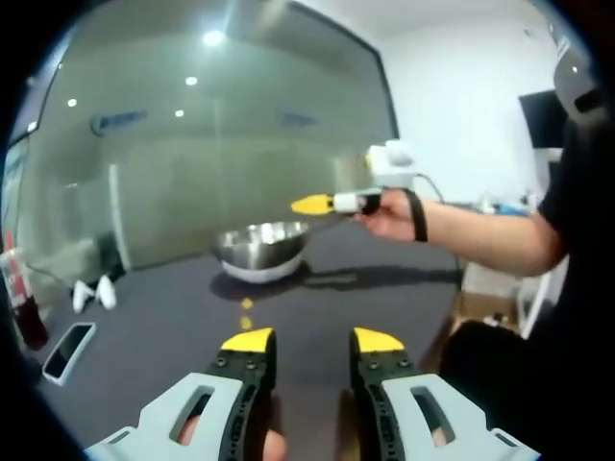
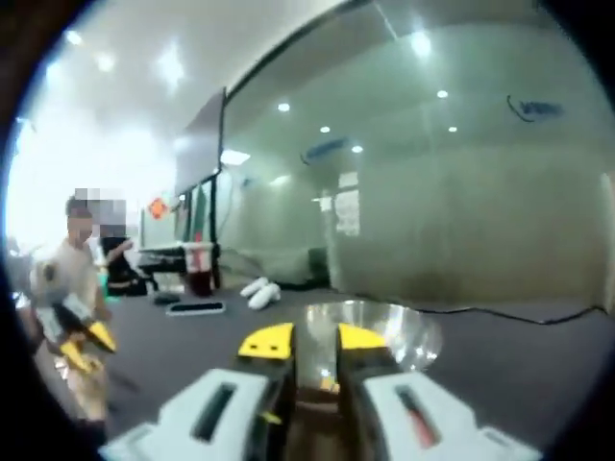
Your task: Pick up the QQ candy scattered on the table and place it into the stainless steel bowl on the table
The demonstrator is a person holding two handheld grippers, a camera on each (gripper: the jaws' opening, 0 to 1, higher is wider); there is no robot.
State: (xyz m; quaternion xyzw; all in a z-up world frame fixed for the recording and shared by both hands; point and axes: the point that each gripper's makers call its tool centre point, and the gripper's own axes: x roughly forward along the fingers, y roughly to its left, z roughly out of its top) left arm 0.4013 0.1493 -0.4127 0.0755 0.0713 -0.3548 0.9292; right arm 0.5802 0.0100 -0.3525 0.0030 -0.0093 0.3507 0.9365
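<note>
Dark tabletop – right gripper over bowl, fingers barely apart, drop-off I'd guess; left gripper open, candies next.

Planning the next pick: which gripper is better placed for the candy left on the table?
Left. The left gripper faces the candy with jaws open; the right gripper is over the bowl.
</note>
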